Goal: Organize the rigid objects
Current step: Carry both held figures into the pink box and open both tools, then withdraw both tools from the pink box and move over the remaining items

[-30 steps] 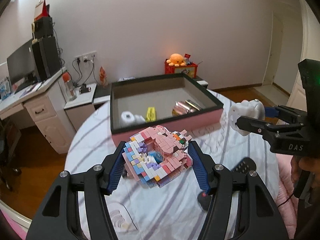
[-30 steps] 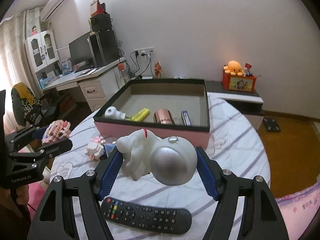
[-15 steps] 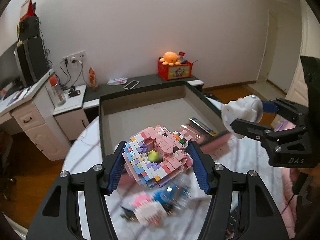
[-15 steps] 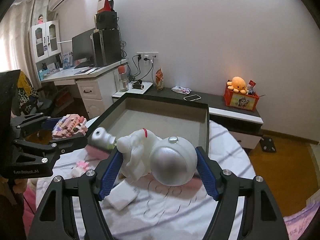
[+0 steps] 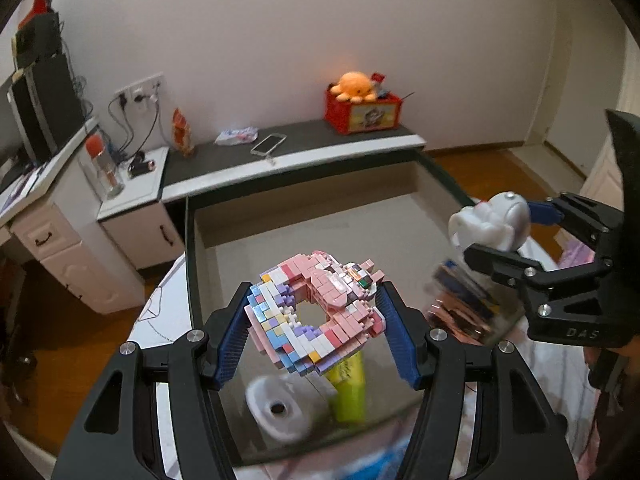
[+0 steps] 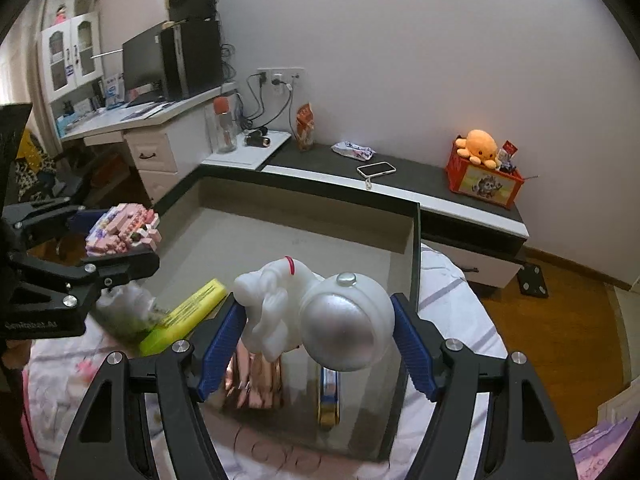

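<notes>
Gripping a pink, white and pastel-blue ring-shaped model built of tiny plastic bricks (image 5: 316,312), your left gripper (image 5: 316,320) has its blue ribbed pads (image 5: 234,340) pressed against both sides of it. You hold it in the air above the near-left part of the shallow open box with a dark rim and beige floor (image 5: 320,216). Below it, on the box floor, lie a white plastic object with a round hole (image 5: 280,408) and a yellow-green bar-shaped object (image 5: 350,384), touching each other.

Your right gripper (image 6: 318,320) is clamped on a white plastic astronaut figure with a silver domed visor (image 6: 320,312), one blue pad on the body side and one on the helmet side. You hold it above the near-right part of the same box. Under it sit a shiny rose-gold object (image 6: 256,384), blurred, and a narrow blue and gold object (image 6: 328,396) beside it.

Both grippers are near each other over the box, apart, each showing in the other's view. The box rests on a table under a white cloth with lilac stripes (image 6: 448,300).
</notes>
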The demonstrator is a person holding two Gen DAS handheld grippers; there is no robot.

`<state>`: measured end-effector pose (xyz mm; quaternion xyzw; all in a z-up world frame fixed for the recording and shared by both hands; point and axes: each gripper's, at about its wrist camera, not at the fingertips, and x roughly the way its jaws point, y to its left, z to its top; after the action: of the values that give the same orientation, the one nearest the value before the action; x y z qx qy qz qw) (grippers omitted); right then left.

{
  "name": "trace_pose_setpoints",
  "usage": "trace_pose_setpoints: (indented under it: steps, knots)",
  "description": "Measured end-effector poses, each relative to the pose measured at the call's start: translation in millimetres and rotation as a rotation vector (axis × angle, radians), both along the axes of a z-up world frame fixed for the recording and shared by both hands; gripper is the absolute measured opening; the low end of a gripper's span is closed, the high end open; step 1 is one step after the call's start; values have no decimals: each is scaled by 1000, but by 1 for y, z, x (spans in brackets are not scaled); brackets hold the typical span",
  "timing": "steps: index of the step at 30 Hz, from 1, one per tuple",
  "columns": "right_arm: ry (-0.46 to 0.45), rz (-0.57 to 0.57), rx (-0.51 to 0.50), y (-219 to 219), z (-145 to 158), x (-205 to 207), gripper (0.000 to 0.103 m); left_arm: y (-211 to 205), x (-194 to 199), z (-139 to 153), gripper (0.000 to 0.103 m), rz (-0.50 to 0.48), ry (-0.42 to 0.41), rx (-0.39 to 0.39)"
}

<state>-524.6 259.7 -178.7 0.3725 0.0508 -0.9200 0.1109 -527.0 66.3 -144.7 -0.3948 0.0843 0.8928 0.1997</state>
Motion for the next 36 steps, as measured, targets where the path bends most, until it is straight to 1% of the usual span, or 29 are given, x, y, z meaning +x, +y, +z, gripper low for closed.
trace_pose_setpoints:
  steps: [3,7,10,13,15,16,17,18,20,23,29,32,33,34,36]
  knots:
    - [-31,-10,8,-2,-9,-15,74,5,-11,-13,63,2,-26,-9]
    - [-61,16,9,-9,-19,-25,74,6,-17,-25,63,7,-46,-37]
    - [-72,42,-32,-10,-26,-29,74,6,-17,-28,63,9,-47,-41]
    - [-77,47,-57,-10,-28,-32,74,3,-15,-25,64,23,-29,-43]
    - [-83,45,-59,-10,-30,-32,76,1,-12,-20,69,24,-22,-30]
    - [-85,43,-59,-11,-30,-31,79,0,-9,-17,78,31,-13,-25]
    - [-74,38,-59,-11,-28,-29,79,-1,-8,-14,87,35,-5,-23]
    - [-62,35,-56,-11,-26,-26,79,-2,-6,-11,90,41,11,-22]
    - [-48,34,-53,-12,-20,-22,80,-5,-1,-4,91,48,28,-22]
    - [-42,34,-52,-12,-14,-12,80,-8,9,5,95,54,41,-23]
    - [-37,46,-69,-12,1,16,80,-18,42,22,98,60,79,-17]
    - [-24,35,-78,-10,9,37,80,-23,66,31,98,84,116,-20]
    - [-15,33,-81,-9,12,45,80,-26,79,35,99,104,140,-17]
    - [0,27,-85,-8,17,55,80,-28,88,37,100,117,157,-8]
    - [30,11,-95,-7,23,73,80,-34,113,42,102,150,198,38]
